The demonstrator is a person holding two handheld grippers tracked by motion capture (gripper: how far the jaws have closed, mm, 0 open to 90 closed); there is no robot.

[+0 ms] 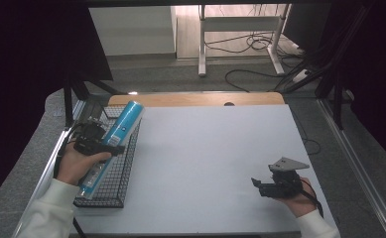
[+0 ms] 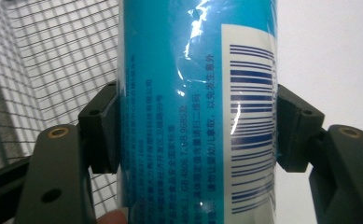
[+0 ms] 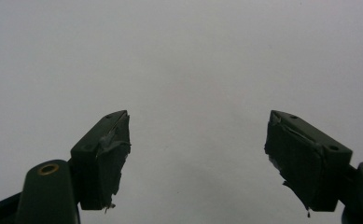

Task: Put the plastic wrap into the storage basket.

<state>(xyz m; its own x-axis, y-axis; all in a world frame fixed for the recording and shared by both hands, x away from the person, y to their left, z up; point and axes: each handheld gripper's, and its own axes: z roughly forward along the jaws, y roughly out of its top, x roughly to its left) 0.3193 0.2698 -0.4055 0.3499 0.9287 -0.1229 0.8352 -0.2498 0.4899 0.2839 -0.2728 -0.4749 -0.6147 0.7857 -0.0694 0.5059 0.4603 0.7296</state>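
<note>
Blue glossy tube (image 2: 193, 116) | white barcode panel | clamped in left tongs (image 2: 198, 133)

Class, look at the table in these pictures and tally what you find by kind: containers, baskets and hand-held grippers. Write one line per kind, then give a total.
Blue tube-shaped container: 1
Black wire mesh basket: 1
Hand-held grippers: 2, the left gripper shut on the container, the right gripper open over the white table
Total: 4
</note>
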